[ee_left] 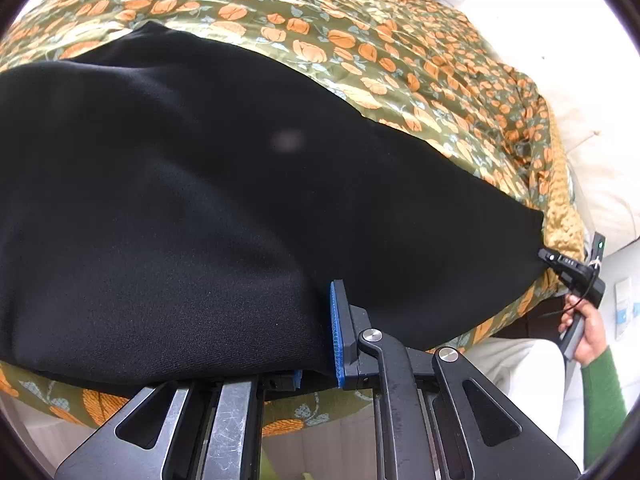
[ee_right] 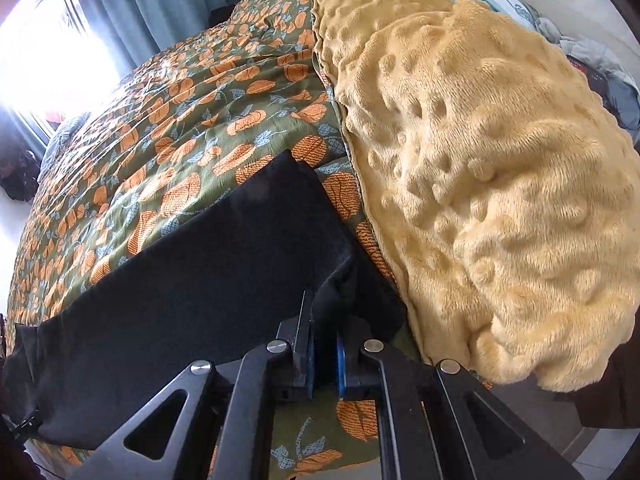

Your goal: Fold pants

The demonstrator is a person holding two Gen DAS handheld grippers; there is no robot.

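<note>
Left wrist view. Black pants (ee_left: 208,184) spread wide over a bedspread (ee_left: 360,40), olive green with an orange flower print. The cloth fills most of the view, running from the far left to a narrow end at the right edge of the bed. Left gripper (ee_left: 320,360) low in the view, jaws drawn together on the near edge of the pants; the blue pad of one finger (ee_left: 335,336) lies flat against the fabric, and the other finger is mostly hidden under the cloth. Far right: the right gripper (ee_left: 550,258) pinches the narrow end of the pants, held by a hand (ee_left: 585,334) coming out of a green sleeve (ee_left: 604,392). A strip of yellow blanket (ee_left: 562,216) lies just beyond that end.

Right wrist view. Right gripper (ee_right: 324,344) closed on a bunched corner of the pants (ee_right: 192,312); fabric rises between the two fingers and blue pad (ee_right: 341,364) presses on it. From there the pants stretch away to the lower left as a long dark band, lying on the bedspread (ee_right: 168,128). Immediately right of the gripper, a thick yellow blanket (ee_right: 500,184) with a bumpy pile, heaped over the bedspread, close to the pants corner. Blue-green curtains (ee_right: 152,4) and a bright window (ee_right: 52,52) at upper left. Loose clothes (ee_right: 600,72) piled at far right, too blurred to tell apart.
</note>
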